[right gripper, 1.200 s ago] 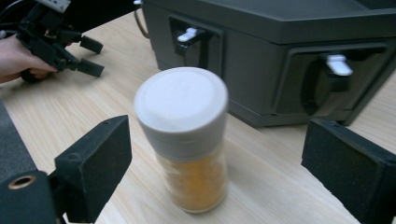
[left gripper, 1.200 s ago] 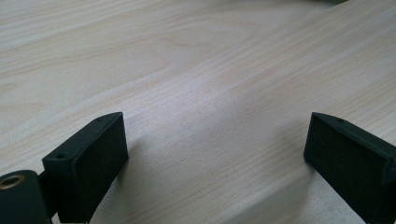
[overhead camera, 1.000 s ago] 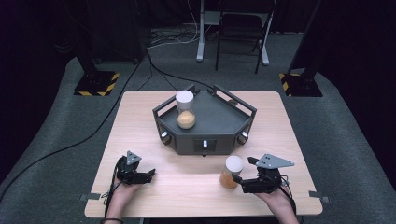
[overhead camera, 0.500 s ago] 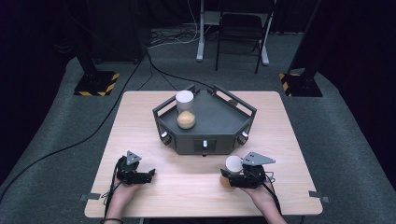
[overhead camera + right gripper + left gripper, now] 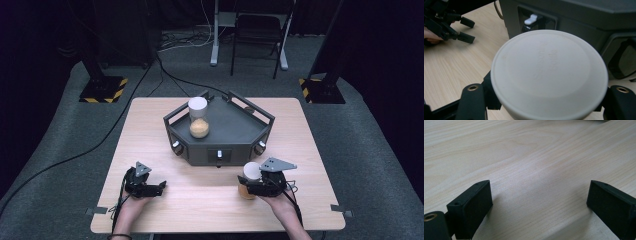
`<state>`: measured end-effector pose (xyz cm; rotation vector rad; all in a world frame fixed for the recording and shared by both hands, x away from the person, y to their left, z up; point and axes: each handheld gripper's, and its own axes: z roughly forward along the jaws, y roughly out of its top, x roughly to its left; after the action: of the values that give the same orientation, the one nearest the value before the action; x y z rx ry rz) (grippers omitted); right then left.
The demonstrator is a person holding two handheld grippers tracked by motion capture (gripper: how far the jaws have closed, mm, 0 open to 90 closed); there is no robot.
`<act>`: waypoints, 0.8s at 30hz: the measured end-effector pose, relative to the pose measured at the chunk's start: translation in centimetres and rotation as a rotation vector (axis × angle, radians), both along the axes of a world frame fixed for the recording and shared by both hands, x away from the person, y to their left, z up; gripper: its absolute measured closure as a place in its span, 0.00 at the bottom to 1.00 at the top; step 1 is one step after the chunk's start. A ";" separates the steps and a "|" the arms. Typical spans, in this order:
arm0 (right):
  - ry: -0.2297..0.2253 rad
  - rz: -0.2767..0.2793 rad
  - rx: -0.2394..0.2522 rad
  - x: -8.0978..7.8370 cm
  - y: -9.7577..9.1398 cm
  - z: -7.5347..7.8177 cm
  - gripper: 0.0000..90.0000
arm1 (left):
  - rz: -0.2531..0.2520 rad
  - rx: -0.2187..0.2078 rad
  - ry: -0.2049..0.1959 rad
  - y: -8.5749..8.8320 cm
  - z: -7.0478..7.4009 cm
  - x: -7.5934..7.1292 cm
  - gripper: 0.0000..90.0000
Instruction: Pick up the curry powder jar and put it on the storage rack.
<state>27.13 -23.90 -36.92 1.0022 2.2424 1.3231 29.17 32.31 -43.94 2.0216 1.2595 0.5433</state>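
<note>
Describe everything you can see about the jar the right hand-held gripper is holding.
The jar is a small clear container with a round white lid bearing faint embossed lettering, and orange-tan contents in its lower part. It stands upright on the wooden table, near its front edge, just in front of the dark grey tray. The right hand-held gripper has just closed on its sides below the lid.

Two white-lidded jars of orange-brown powder are in sight: one jar point(image 5: 198, 118) stands on top of the dark grey angular tray point(image 5: 235, 135), and the other jar point(image 5: 249, 179) stands on the table point(image 5: 200, 200) just in front of that tray's near right corner. There is one such tray, and one wooden table beneath it. Two handheld grippers are present, the left gripper point(image 5: 159, 187) in front of the tray to its left and the right gripper point(image 5: 243, 185) in front of it to its right, and beyond the tray stands one chair point(image 5: 257, 30).
</note>
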 end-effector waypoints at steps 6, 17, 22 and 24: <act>-0.006 0.020 0.002 0.8 -0.5 2.0 0.36 | 0.000 0.000 0.000 0.0 0.0 0.0 0.06; -0.032 0.015 0.010 1.8 -1.2 4.7 0.36 | 0.000 0.000 0.000 0.0 0.0 0.0 0.06; -0.041 0.011 0.002 2.3 -1.1 6.1 0.36 | 0.000 0.000 0.000 0.0 0.0 0.0 0.06; -0.043 0.010 0.005 2.5 -1.2 6.5 0.36 | 0.000 0.000 0.000 0.0 0.0 0.0 0.06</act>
<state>29.61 -25.11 -30.40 0.9563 2.2160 1.3423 29.17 32.31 -43.94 2.0218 1.2595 0.5436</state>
